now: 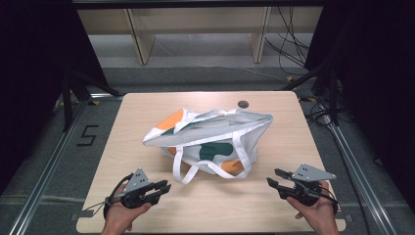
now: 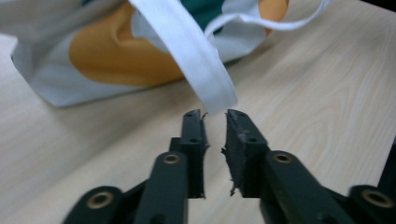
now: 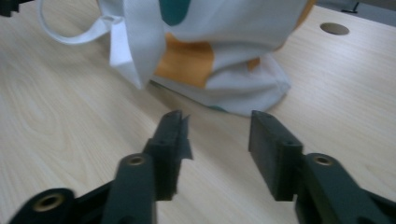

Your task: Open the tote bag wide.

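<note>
- The tote bag (image 1: 210,139) lay on its side mid-counter (image 1: 147,205), mouth toward our right.
- Our left gripper (image 1: 159,190), jaws narrowly parted and empty, sat just short of the white strap loop (image 2: 205,65).
- Our right gripper (image 1: 275,180), jaws wide, stood farther off.

The tote bag (image 2: 116,51) is cut off by the top edge in both gripper views, its contents hidden.
</note>
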A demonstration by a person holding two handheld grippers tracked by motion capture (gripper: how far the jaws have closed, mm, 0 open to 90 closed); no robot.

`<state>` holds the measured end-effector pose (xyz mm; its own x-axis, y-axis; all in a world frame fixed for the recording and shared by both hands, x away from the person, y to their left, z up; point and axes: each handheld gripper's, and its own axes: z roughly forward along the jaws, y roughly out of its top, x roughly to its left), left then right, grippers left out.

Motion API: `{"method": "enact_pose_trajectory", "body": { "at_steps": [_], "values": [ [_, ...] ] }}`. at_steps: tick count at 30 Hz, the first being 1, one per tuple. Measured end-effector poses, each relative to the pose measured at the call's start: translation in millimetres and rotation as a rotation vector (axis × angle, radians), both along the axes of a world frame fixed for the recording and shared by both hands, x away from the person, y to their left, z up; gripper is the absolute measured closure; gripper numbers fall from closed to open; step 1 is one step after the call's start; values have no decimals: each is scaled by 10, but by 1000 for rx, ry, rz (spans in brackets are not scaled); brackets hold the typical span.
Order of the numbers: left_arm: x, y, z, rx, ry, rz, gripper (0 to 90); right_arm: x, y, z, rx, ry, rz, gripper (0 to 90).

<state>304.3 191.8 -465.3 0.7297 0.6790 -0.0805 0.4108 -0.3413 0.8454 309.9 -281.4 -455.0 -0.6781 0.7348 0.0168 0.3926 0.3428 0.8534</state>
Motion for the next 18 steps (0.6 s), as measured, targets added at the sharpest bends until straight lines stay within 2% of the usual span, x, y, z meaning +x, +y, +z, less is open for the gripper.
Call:
{"method": "enact_pose_trajectory", "body": {
  "at_steps": [1,2,3,4,5,6,8,9,10,11,12,13,14,15,16,17,18],
  "values": [
    [0,0,0,0,0,0,800,2,19,38,-1,28,14,618],
    [28,-13,31,-12,-6,3,800,2,19,38,-1,28,14,618],
    [71,-34,69,-23,-9,2,844,51,55,117,-18,-16,40,690],
    [103,-40,98,-12,-15,-9,844,51,55,117,-18,-16,40,690],
    [151,-59,129,-13,-21,-23,874,89,100,187,-34,-53,72,762],
    [239,-95,204,-32,-23,-24,885,94,137,234,-26,-49,71,796],
    [279,-109,251,-31,-14,-19,893,148,192,343,-31,-59,104,845],
    [330,-136,303,-41,-15,-14,894,161,253,400,-16,-62,103,860],
    [411,-161,369,-28,-34,-28,894,199,269,441,-30,-84,126,870],
    [443,-184,397,-28,-29,-21,894,213,314,482,-19,-73,131,877],
    [481,-216,422,-39,-30,-17,894,252,355,519,-18,-103,138,886],
    [495,-229,448,-24,-31,-10,894,292,400,567,-31,-120,149,890],
    [528,-244,477,-23,-35,-13,894,307,421,603,-39,-109,161,891],
    [571,-247,516,-17,-51,-26,893,334,467,631,-33,-127,159,891],
    [571,-247,516,-17,-51,-26,894,344,512,664,-28,-121,158,892],
    [639,-275,588,-32,-49,-16,894,392,546,720,-42,-138,179,892],
    [684,-288,621,-27,-61,-14,894,417,572,751,-43,-147,181,892]
  ]
}}
